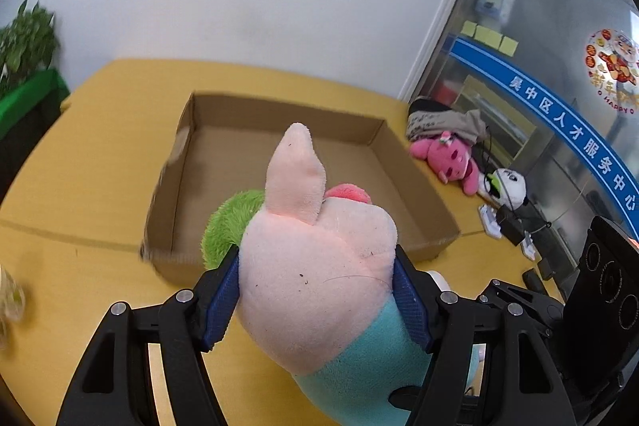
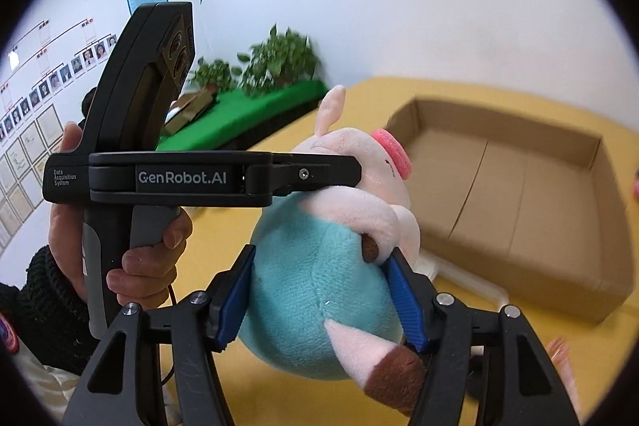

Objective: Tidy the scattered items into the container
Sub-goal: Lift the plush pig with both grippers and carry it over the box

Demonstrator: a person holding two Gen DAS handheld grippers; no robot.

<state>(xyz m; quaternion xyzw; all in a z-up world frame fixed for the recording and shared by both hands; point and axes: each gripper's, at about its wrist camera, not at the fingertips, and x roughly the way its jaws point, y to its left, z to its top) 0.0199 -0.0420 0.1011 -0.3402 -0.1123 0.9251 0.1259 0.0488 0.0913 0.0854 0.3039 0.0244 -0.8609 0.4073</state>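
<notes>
Plush pink and turquoise fill both wrist views: we have the pig toy [image 1: 319, 266] off the yellow worktop [image 1: 92, 162], carried between two grippers at once. Our left gripper [image 1: 315, 290] has its jaws clamped on the pale pink head, the blue pads [image 1: 221, 298] pressing into the fabric on either side just below the ear. Our right gripper [image 2: 319, 300] has its jaws clamped on the turquoise body, with one brown-tipped foot sticking out towards the camera. In the right wrist view the left tool reaches in from the side, gripped by a hand [image 2: 147, 258] in a dark knitted sleeve.

We judge this to be the carry step: the toy is picked up and hangs just short of the near wall of the cardboard box [image 1: 423, 194], which sits open and looks empty. A green fuzzy thing [image 1: 227, 222] shows behind the pig's head; we cannot tell what it is.

Next we would need to move both grippers forward together over the near wall, lower the pig onto the box floor, and part both sets of jaws at about the same time, so one side does not drag it back out. A bright pink plush [image 1: 447, 158] and a panda toy [image 1: 507, 186] lie on the worktop beside the box, not yet tidied.
</notes>
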